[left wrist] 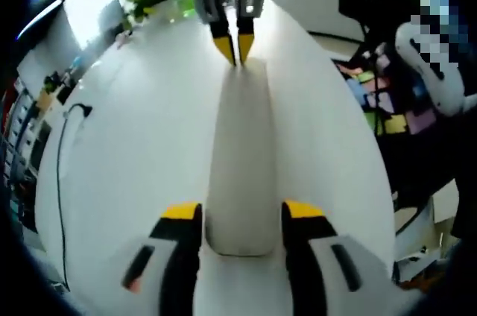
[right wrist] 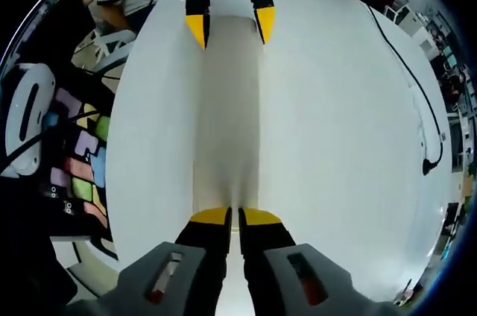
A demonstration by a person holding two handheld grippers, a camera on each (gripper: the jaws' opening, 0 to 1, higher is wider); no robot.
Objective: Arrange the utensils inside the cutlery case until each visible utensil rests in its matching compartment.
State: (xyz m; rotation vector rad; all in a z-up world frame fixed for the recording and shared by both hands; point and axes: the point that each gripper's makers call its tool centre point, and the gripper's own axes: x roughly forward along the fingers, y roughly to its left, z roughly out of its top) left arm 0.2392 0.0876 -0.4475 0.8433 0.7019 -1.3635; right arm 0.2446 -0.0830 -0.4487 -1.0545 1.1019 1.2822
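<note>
The white bench (left wrist: pixel 134 152) carries one long, pale closed case (left wrist: pixel 242 159) lying lengthwise between the two grippers, and no loose utensils are in sight, so they are probably inside it. The left gripper (left wrist: pixel 243 215) has its jaws spread to either side of the near end of the case; they look close to its sides, but real contact is hard to judge through the curved lens. The right gripper (right wrist: pixel 232 217) has its jaws pinched nearly together on the rim of the opposite end, apparently gripping a thin edge or flap there.

The step in hand looks like opening the case. To do it well, the left jaws should close squarely on the body and hold it flat on the bench, while the right pulls its end straight along the case's length, slowly, without twisting, so nothing spills or slides out of view.
</note>
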